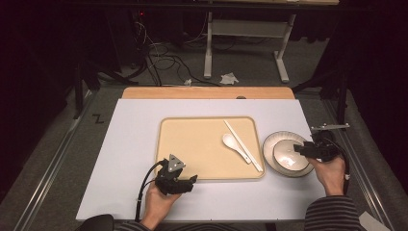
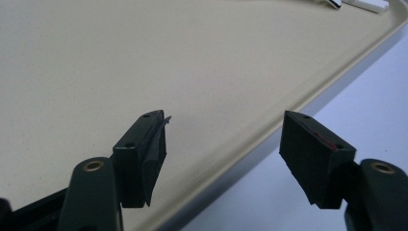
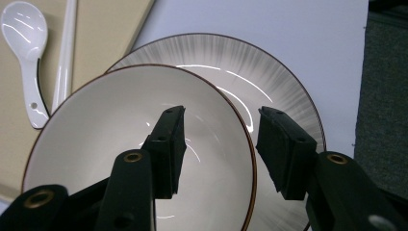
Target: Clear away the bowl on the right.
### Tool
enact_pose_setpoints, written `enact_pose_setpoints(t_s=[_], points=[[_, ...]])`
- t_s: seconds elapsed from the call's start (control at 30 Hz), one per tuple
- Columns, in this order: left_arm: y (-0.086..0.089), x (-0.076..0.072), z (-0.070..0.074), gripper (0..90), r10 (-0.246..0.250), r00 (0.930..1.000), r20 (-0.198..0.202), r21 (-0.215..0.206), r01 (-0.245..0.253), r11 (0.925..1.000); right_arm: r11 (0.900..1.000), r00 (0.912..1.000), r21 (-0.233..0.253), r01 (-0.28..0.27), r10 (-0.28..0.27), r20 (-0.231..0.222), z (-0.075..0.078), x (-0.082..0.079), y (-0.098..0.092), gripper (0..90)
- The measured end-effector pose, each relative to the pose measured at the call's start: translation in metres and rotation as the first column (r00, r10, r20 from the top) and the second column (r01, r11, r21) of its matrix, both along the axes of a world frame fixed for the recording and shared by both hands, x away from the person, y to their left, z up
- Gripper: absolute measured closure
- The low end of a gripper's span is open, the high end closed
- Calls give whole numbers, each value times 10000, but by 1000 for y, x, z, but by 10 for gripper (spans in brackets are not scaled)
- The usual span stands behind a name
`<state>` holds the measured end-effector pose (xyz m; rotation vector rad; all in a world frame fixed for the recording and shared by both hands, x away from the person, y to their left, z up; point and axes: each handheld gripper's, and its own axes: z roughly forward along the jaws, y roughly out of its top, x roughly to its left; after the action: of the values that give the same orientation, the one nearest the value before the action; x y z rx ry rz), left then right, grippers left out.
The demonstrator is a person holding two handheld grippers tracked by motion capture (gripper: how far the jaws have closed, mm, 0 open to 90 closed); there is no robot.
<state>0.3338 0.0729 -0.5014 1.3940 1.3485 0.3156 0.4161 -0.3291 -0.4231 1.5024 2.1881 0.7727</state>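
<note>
right gripper (image 3: 219, 144) jaws apart astride bowl (image 3: 96, 144) rim at 3 o'clock, nothing clamped | risk: bowl slips, strikes plate (image 3: 284, 91) | left gripper (image 2: 223, 154) agape, empty over tray (image 2: 144, 57)

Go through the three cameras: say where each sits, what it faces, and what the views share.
High view: above the person's side, looking forward and down on the tray; both hands show.
Left gripper view: rides the left gripper, jaws open astride the tray's edge.
Right gripper view: rides the right gripper, open astride the bowl rim, on a plate.
Shared: spoon, chopsticks.
</note>
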Motion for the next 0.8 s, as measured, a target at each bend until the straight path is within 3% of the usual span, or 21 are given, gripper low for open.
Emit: enact_pose_setpoints(t_s=[0.27, 0.8], points=[[2, -2, 0, 333, 94, 10000, 19, 50, -94, 9999, 9999, 9999, 44, 103, -103, 105, 2, 2, -7, 572], [7, -4, 0, 331, 338, 9994, 4, 63, -338, 9994, 9999, 9929, -110, 45, -58, -1186, -18, 20, -10, 719]])
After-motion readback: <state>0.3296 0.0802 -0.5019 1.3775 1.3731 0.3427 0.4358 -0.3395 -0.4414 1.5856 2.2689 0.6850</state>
